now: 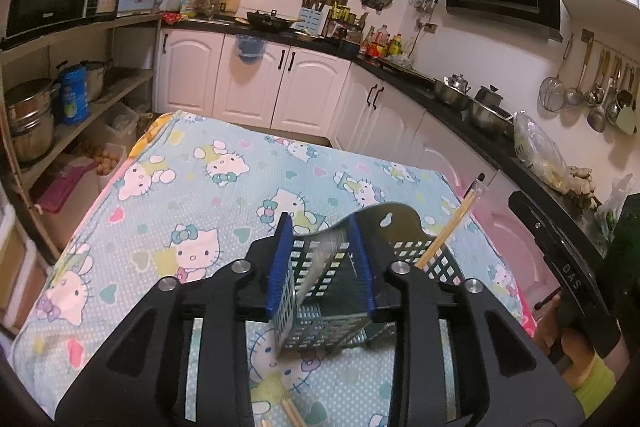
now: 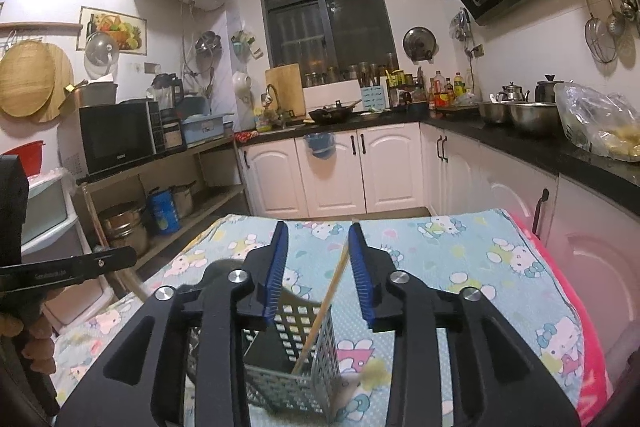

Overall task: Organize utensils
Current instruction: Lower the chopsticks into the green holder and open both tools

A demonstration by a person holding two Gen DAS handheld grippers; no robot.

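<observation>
Left wrist view shows a dark perforated utensil holder (image 1: 320, 307) standing on the tabletop (image 1: 180, 195), which is covered by a light blue cartoon-cat cloth. A blurred silvery utensil (image 1: 320, 263) sits between the blue pads of the left claw (image 1: 322, 263), over the holder's near compartment; the pads stand apart on either side of it and do not press on it. A wooden chopstick (image 1: 444, 231) leans out of the holder's far compartment, tilted up toward the right. More chopstick ends (image 1: 294, 413) lie on the cloth at the bottom edge. At the right edge a hand (image 1: 568, 351) grips the other tool's handle. From the right wrist view, the same holder (image 2: 296, 359) sits below the right claw (image 2: 318, 275), whose blue pads are parted, with the chopstick (image 2: 324, 311) rising between them, close to the right pad; whether it touches cannot be told. Beyond the tabletop (image 2: 460, 255) run white cabinets (image 2: 332, 171) under a dark kitchen counter (image 2: 520, 139), with a microwave (image 2: 120, 135) on a shelf at left.
</observation>
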